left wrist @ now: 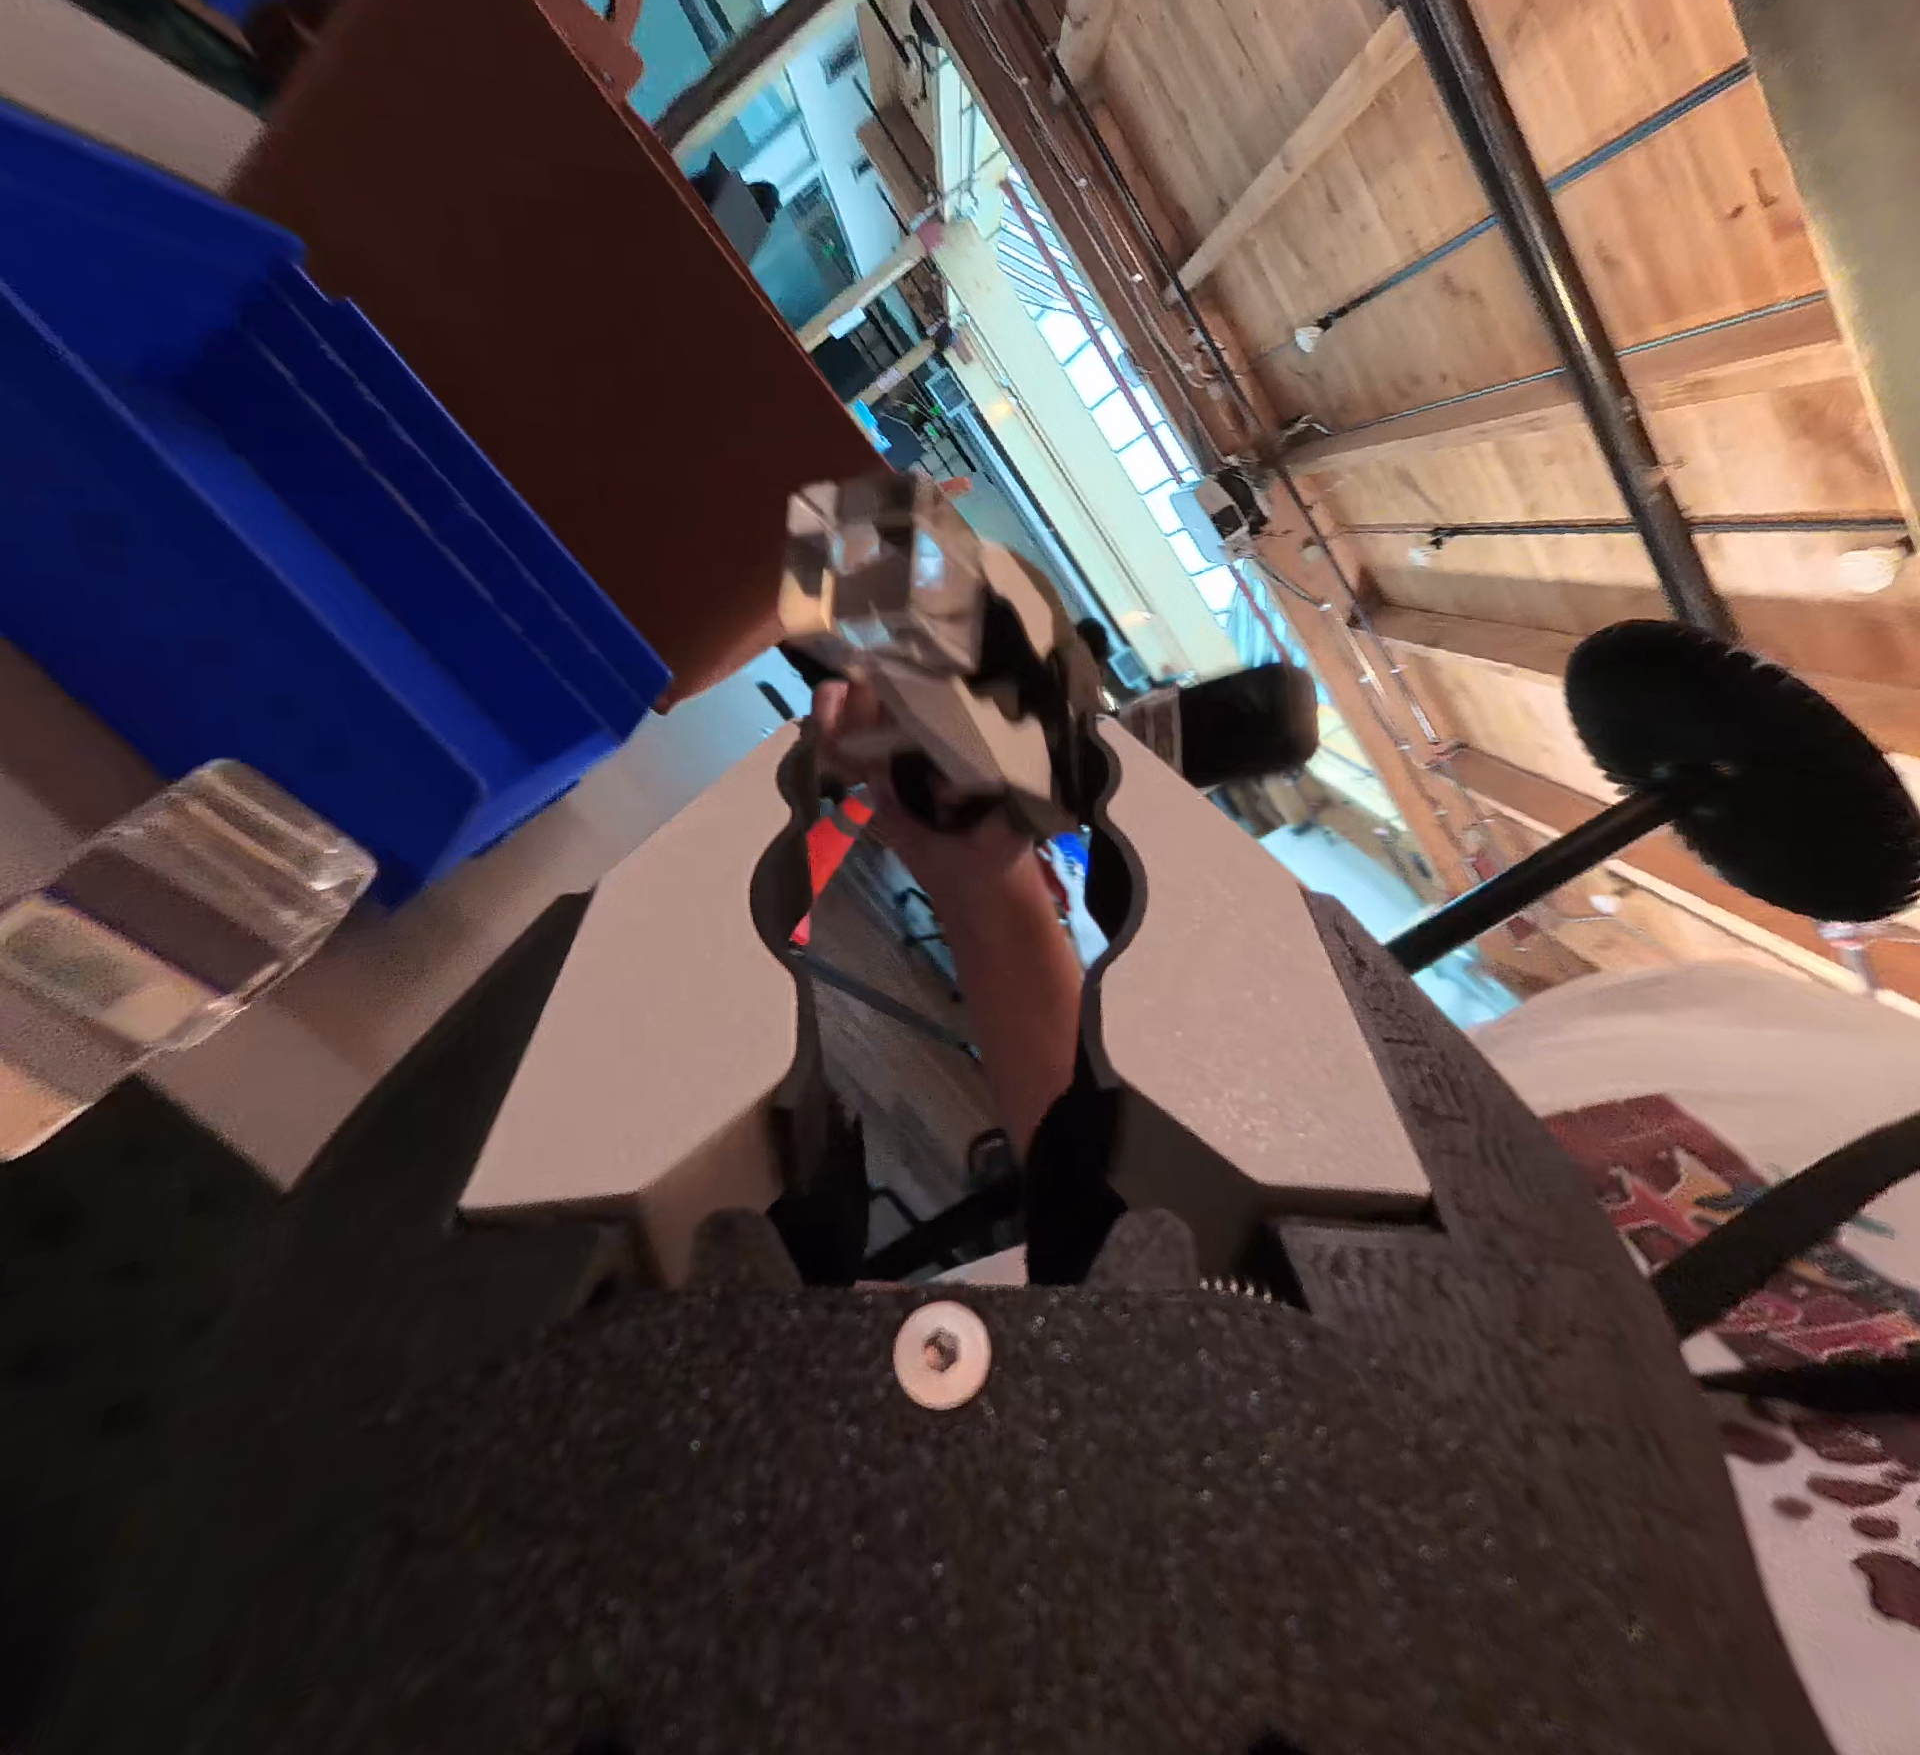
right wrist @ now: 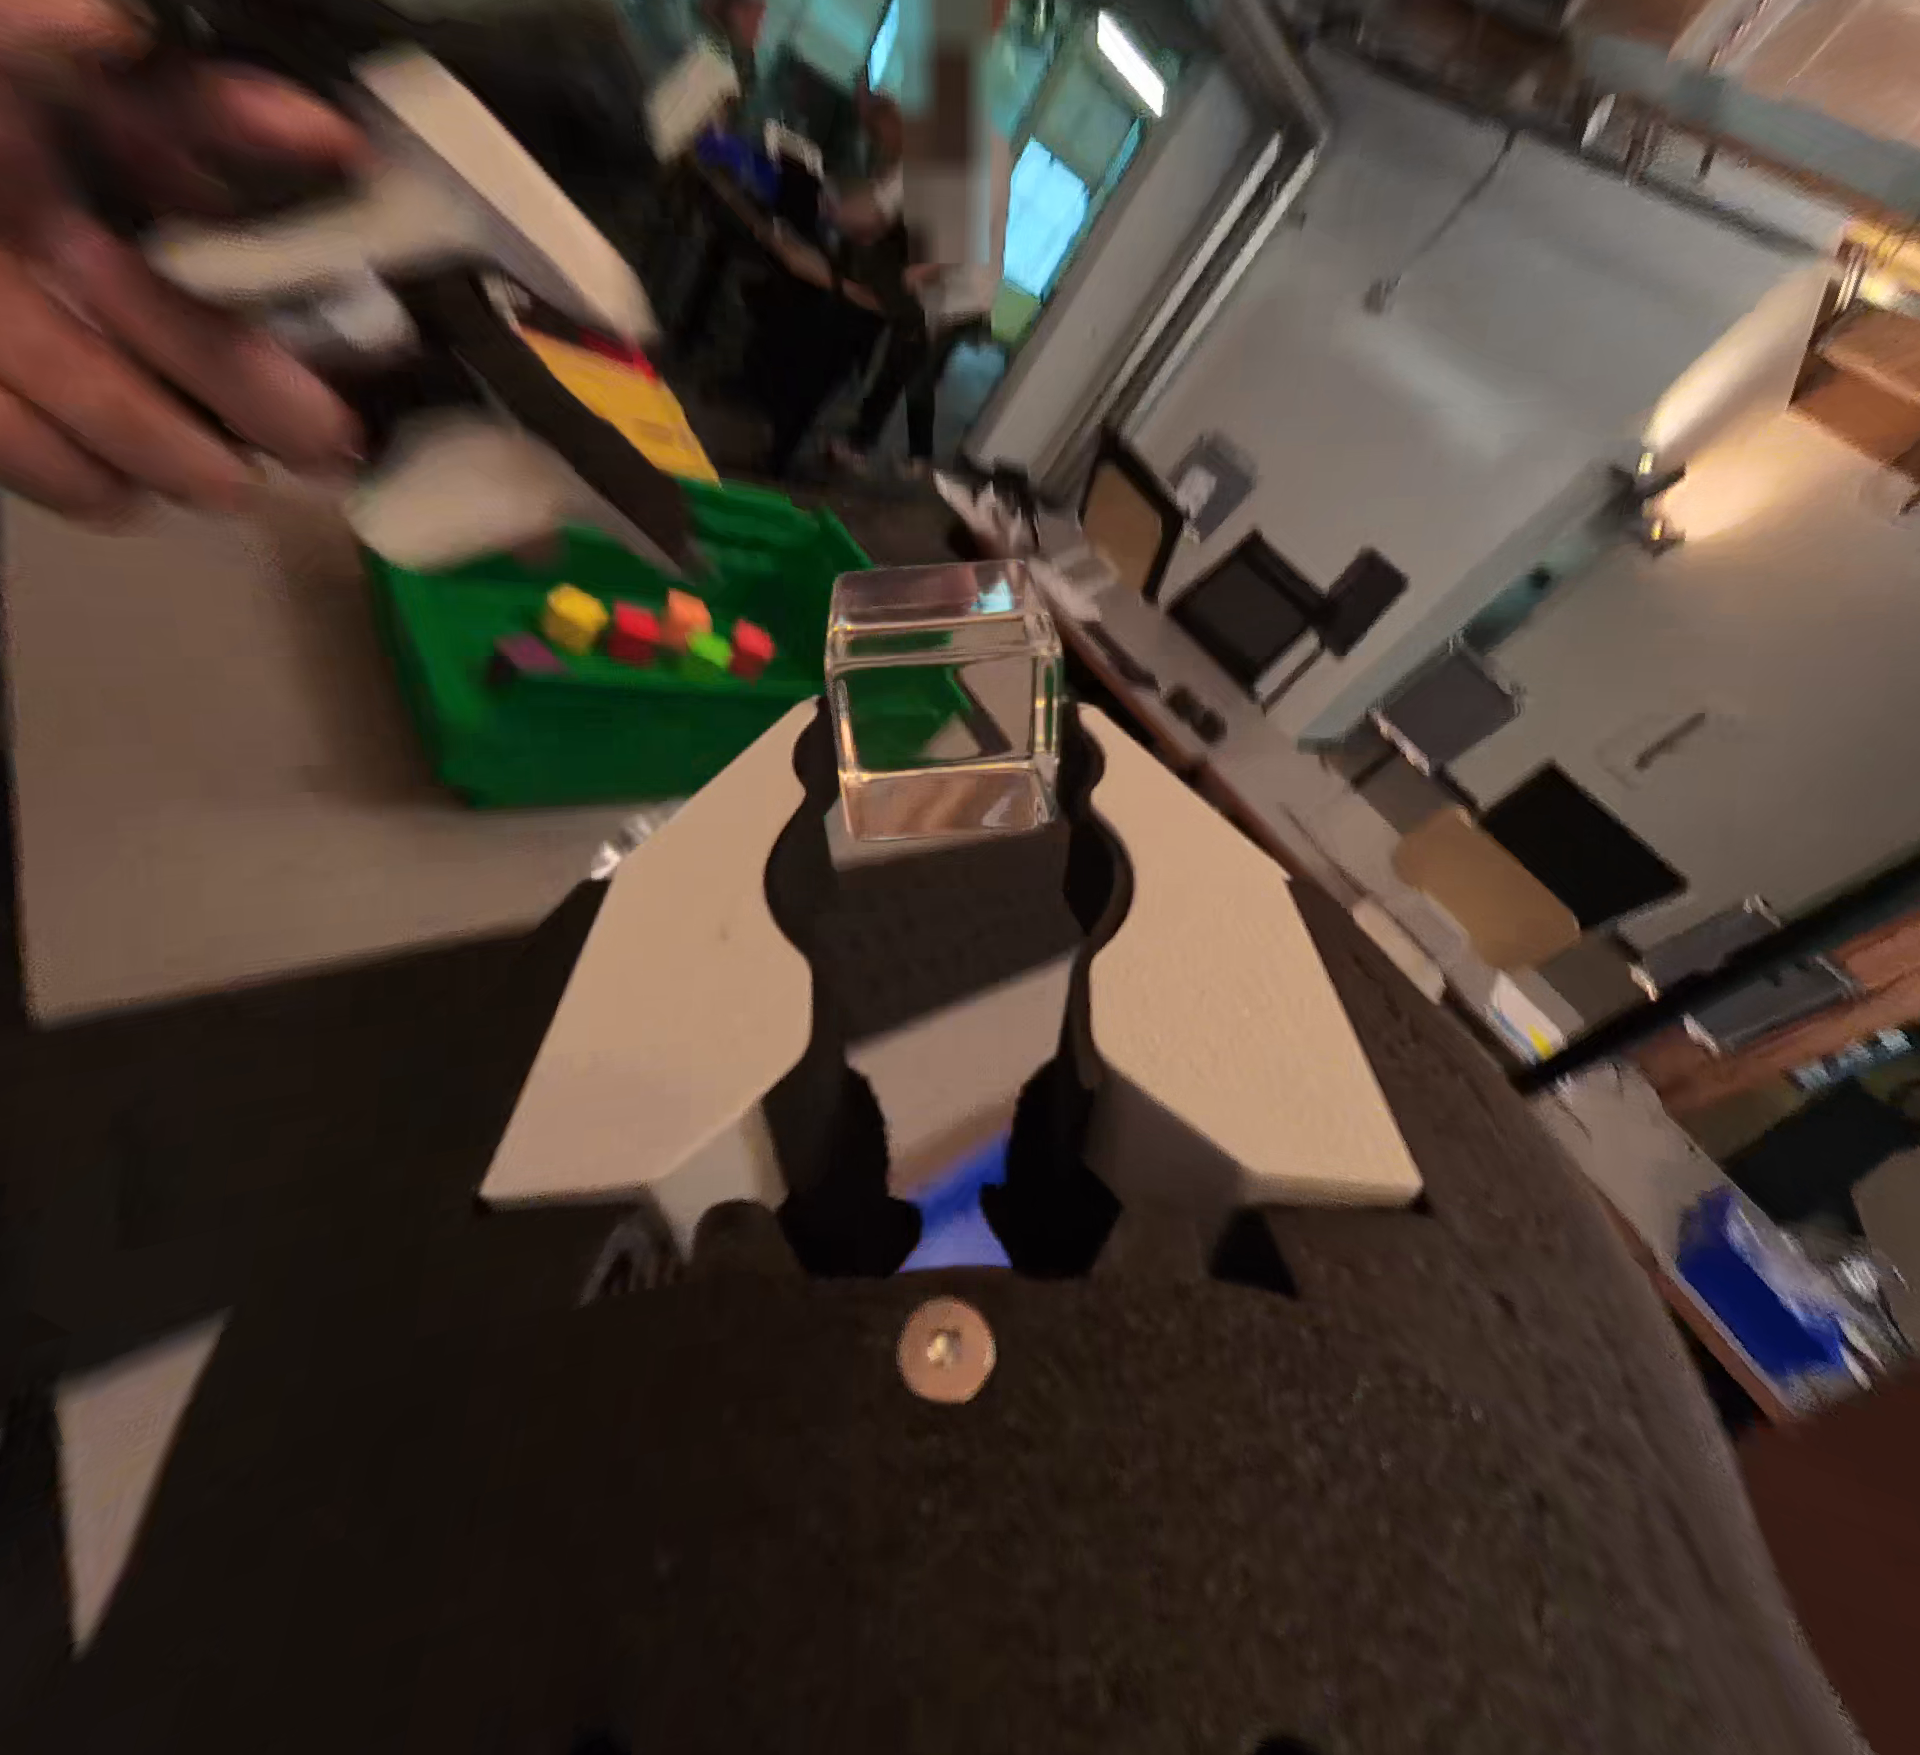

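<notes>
In the left wrist view, the left gripper point(left wrist: 945, 749) is tilted steeply, its pale fingers point(left wrist: 665, 957) standing apart with nothing between them. Through the gap a person's forearm point(left wrist: 1013, 957) shows, and past the tips, farther off, the right gripper point(left wrist: 940, 666) carries a clear cube point(left wrist: 862, 562) in front of a brown board point(left wrist: 520, 271) with a handle cut-out. A blue bin point(left wrist: 260, 479) sits on the pale table point(left wrist: 644, 801) to the left of the fingers, and a second clear block point(left wrist: 156, 926) lies on the table just beside that bin, well left of the left gripper and untouched. A black round brush on a rod point(left wrist: 1745, 760) sticks out on the right. In the right wrist view, the right gripper point(right wrist: 945, 749) is clamped on the clear cube point(right wrist: 945, 697), which sits squarely between the two fingertips and stands up above them. Beyond it to the left, a green bin point(right wrist: 582, 718) on the table point(right wrist: 187, 718) holds small coloured cubes point(right wrist: 644, 635). The left gripper point(right wrist: 447, 334), blurred and held in a hand point(right wrist: 114, 271), hangs above that bin.
</notes>
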The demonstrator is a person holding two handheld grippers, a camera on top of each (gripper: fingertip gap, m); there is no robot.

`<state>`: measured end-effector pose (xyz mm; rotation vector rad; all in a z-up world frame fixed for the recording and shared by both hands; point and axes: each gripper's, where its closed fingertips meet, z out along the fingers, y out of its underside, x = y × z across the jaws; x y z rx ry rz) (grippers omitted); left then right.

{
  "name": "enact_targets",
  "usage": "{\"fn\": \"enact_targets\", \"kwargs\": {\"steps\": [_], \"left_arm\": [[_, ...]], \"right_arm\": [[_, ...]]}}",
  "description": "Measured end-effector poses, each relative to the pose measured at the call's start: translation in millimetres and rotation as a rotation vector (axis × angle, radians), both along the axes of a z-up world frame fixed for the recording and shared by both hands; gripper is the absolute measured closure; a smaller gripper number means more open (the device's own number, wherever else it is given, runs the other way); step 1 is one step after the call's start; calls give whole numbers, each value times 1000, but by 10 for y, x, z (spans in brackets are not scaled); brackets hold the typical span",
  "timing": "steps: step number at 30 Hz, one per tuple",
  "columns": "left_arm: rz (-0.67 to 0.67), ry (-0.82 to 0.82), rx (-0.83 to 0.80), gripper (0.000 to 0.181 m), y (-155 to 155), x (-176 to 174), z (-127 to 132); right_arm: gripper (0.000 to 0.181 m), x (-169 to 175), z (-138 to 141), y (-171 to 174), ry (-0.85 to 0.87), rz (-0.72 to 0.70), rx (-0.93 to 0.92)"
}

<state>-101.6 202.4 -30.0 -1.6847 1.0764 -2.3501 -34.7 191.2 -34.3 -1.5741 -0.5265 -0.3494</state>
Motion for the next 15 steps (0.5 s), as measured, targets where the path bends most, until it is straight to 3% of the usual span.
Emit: {"fn": "enact_targets", "kwargs": {"steps": [4,7,11,15], "left_arm": [[98,45,127,131,164,-364,-181],[158,139,224,131,234,-576,-502],[194,236,348,131,236,-743,-836],[161,387,671,131,219,-761,-1257]], "right_arm": [[140,1073,-488,-70,4,-166,-476],[140,1571,-1160,-260,-9,-189,-903],[139,1986,-1961,-699,-25,-257,-1388],[139,2063,-2293,-829,-34,-305,-1596]]}}
